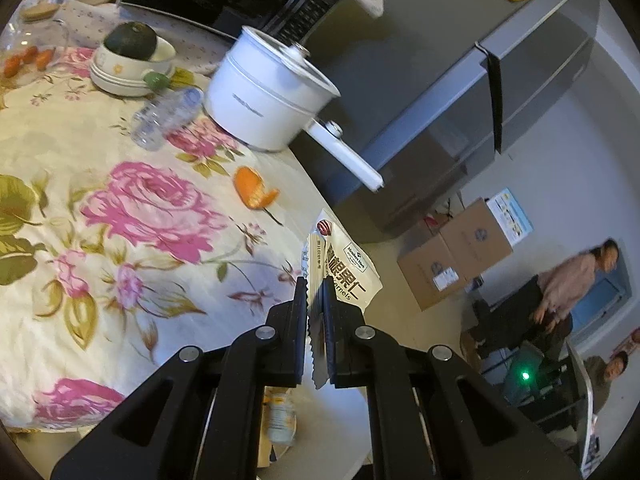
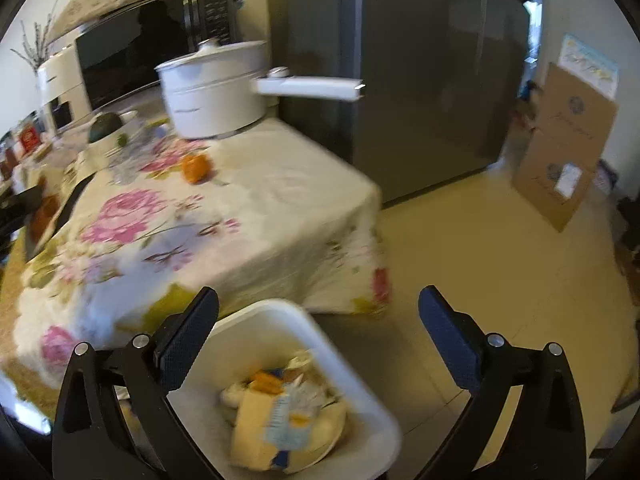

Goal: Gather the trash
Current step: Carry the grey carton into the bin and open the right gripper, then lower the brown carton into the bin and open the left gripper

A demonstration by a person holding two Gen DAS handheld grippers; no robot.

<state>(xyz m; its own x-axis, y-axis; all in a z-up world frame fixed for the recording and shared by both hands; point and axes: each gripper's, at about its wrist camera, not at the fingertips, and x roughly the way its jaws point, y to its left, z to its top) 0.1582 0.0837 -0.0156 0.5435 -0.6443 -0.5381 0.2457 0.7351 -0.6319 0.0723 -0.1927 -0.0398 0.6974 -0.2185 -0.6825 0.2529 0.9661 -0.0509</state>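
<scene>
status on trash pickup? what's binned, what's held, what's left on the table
Done: the bin on the floor beside the table already holds several wrappers and scraps.
In hand: the left gripper is shut on a snack wrapper past the table edge. The right gripper is open and empty above the bin.
Left: the orange peel and the plastic bottle lying on its side on the tablecloth.

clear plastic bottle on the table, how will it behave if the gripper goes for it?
The plastic bottle lies on its side on the floral tablecloth, so a push would probably roll it. It looks empty and thin-walled, so likely very light and apt to crumple or squirt out of a hard pinch.
</scene>
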